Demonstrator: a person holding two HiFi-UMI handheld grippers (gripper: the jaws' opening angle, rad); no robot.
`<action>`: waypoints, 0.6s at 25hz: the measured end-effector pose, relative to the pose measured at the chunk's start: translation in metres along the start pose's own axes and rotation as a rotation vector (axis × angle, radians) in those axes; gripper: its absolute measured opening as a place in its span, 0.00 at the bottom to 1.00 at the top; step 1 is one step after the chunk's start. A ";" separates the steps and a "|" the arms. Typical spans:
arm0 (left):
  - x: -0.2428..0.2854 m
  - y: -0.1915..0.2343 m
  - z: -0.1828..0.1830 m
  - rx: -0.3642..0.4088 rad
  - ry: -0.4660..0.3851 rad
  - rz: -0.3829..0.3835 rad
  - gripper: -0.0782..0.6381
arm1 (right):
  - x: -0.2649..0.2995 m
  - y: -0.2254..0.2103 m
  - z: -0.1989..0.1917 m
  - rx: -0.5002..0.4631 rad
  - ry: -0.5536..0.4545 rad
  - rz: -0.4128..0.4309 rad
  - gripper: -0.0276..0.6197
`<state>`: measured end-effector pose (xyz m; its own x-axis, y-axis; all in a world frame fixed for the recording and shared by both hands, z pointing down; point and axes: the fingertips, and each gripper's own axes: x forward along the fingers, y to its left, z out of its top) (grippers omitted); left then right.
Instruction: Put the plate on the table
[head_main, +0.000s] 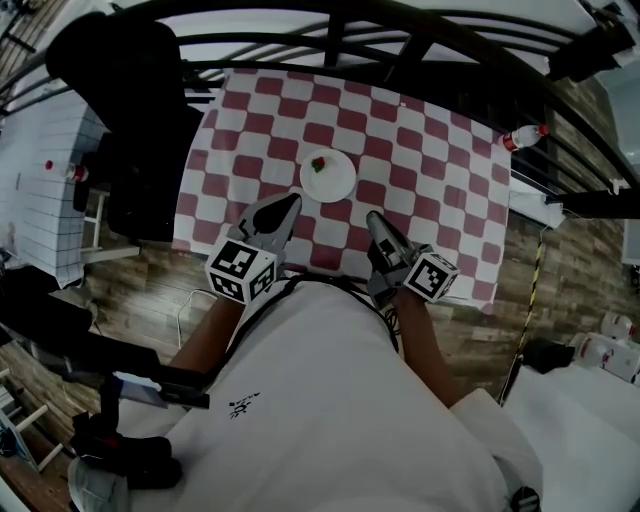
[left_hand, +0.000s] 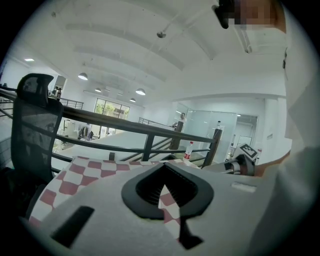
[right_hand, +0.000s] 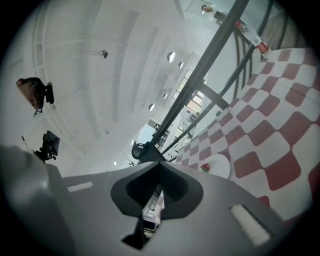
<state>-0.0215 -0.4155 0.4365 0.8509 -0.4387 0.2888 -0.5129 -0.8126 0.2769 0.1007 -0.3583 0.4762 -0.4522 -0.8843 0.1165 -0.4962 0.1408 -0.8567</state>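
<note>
A white plate (head_main: 332, 180) carrying a small red thing (head_main: 318, 164) rests on the red-and-white checked table (head_main: 440, 180), near its front middle. Both grippers hover over the table's near edge, short of the plate. My left gripper (head_main: 290, 203) points at the plate's near left side, its jaws together with nothing between them. My right gripper (head_main: 373, 220) sits to the plate's near right, jaws also together and empty. In the right gripper view the plate (right_hand: 222, 166) lies just beyond my shut right gripper (right_hand: 159, 162). In the left gripper view, checked cloth shows past my left gripper (left_hand: 163, 165); the plate is hidden.
A black office chair (head_main: 130, 120) stands at the table's left end. A dark railing (head_main: 400, 40) runs behind the table. A red-capped bottle (head_main: 525, 135) lies off the far right corner. More bottles (head_main: 612, 352) lie on the floor at right.
</note>
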 end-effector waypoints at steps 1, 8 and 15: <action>-0.001 -0.001 0.003 -0.001 -0.007 0.001 0.11 | -0.001 0.006 0.001 -0.007 -0.005 0.010 0.05; -0.008 -0.007 0.008 -0.001 -0.019 -0.004 0.11 | -0.006 0.026 0.008 -0.071 -0.013 0.030 0.05; -0.003 -0.003 0.006 -0.002 -0.016 0.002 0.11 | -0.002 0.029 0.014 -0.143 -0.013 0.040 0.05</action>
<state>-0.0221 -0.4134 0.4294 0.8514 -0.4467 0.2749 -0.5151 -0.8108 0.2779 0.0975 -0.3586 0.4438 -0.4646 -0.8822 0.0768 -0.5794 0.2372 -0.7798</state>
